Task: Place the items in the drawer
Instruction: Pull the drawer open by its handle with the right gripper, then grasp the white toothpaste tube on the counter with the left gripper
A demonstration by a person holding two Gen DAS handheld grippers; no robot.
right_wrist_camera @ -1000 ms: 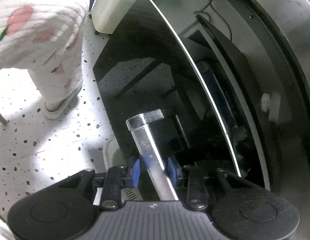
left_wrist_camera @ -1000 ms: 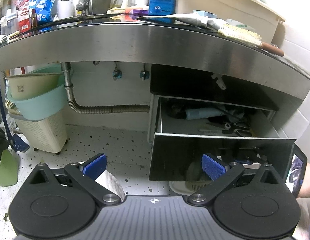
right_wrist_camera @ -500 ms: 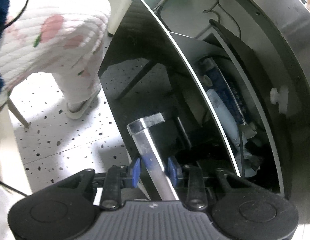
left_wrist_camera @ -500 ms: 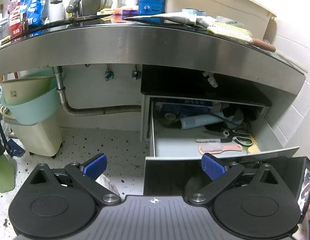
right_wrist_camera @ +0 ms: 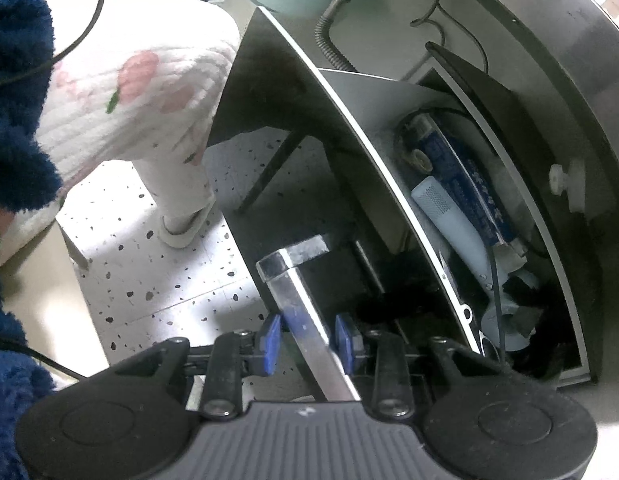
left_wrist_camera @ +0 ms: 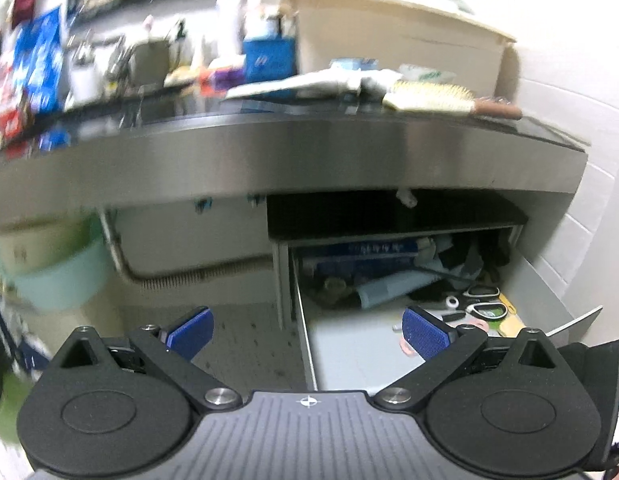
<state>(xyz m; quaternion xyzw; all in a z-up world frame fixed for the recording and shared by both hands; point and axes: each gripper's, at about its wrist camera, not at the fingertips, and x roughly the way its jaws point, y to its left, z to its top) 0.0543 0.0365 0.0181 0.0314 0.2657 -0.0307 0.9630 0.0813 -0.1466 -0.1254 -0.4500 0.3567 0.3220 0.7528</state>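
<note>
Now right claw (right_wrist_camera: 308,338) clamps drawer handle (right_wrist_camera: 297,292); left claw (left_wrist_camera: 307,326) wide, level, facing drawer (left_wrist_camera: 349,344).

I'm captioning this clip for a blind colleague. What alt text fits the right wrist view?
The right gripper is closed on the metal handle of a pulled-out black drawer, which holds tubes and dark clutter. To the left, a leg in white fleece stands on speckled floor.

Both tongs, left (left_wrist_camera: 307,330) and right (right_wrist_camera: 307,338), are black with round hubs, silver screws, blue ribbed pads (left_wrist_camera: 423,338). Fluffy navy sleeve (right_wrist_camera: 13,120); white quilted trousers (right_wrist_camera: 137,96) with pink fruit print.
</note>
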